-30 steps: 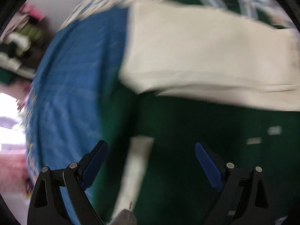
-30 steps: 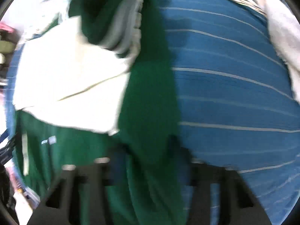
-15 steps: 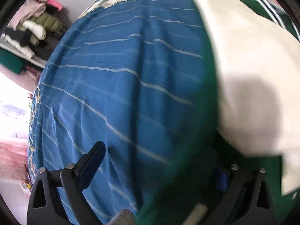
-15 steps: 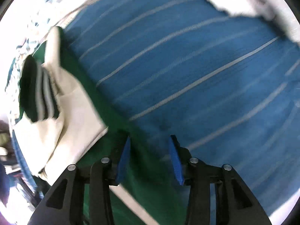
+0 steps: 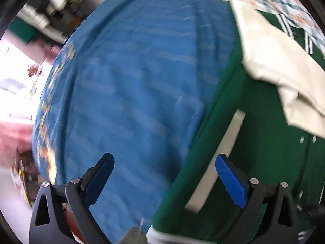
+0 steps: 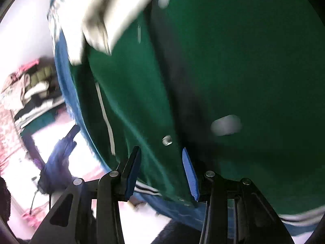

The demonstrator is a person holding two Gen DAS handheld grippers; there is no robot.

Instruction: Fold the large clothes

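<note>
Jacket (image 6: 233, 61), green and limp: right claw (image 6: 161, 172) closing astride its snap edge; left claw (image 5: 164, 181) gapes empty beside its hem.

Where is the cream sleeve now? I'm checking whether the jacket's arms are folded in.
In the left wrist view the cream sleeve lies at upper right, across the green jacket, right of the blue striped bedspread.

The left hand-held gripper (image 5: 164, 174) points steeply down, jaws spread wide with nothing gripped. The right hand-held gripper (image 6: 161, 171) tilts downward, its jaws closing
</note>
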